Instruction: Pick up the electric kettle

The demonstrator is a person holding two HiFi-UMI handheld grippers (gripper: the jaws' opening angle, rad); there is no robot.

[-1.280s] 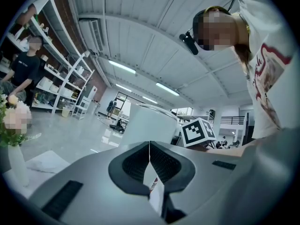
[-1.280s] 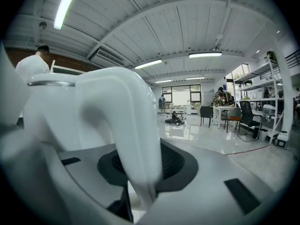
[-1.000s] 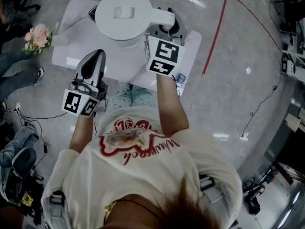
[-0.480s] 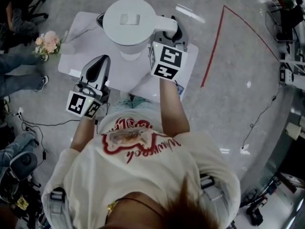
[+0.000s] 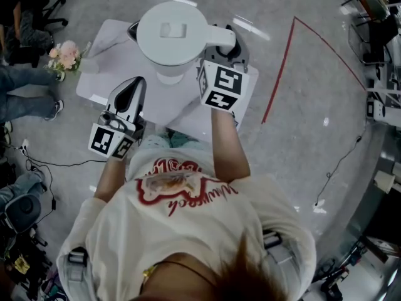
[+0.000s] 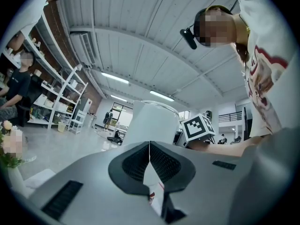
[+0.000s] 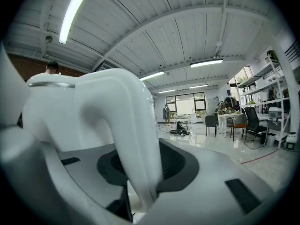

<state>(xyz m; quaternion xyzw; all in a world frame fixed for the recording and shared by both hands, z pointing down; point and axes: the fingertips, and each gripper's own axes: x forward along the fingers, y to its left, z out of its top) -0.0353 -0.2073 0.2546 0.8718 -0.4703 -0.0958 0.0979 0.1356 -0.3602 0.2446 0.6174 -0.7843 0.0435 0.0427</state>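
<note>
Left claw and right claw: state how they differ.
The left claw is shut on nothing; the right claw clamps the electric kettle by its handle, jaws having just opened slightly. The left claw stops short of the kettle; the right claw reaches it. Both carry marker cubes.

Kettle (image 5: 172, 33) over the far middle of the table (image 5: 103, 74), handle (image 5: 219, 37) to its right side; contact with the tabletop not readable. Flowers (image 5: 64, 55) just beside the table's left edge. Seated person's legs (image 5: 25, 99) further left, on the floor. Floor line (image 5: 280, 68) right of the table, running far to near. Cable (image 5: 56, 163) on the floor, near left.
</note>
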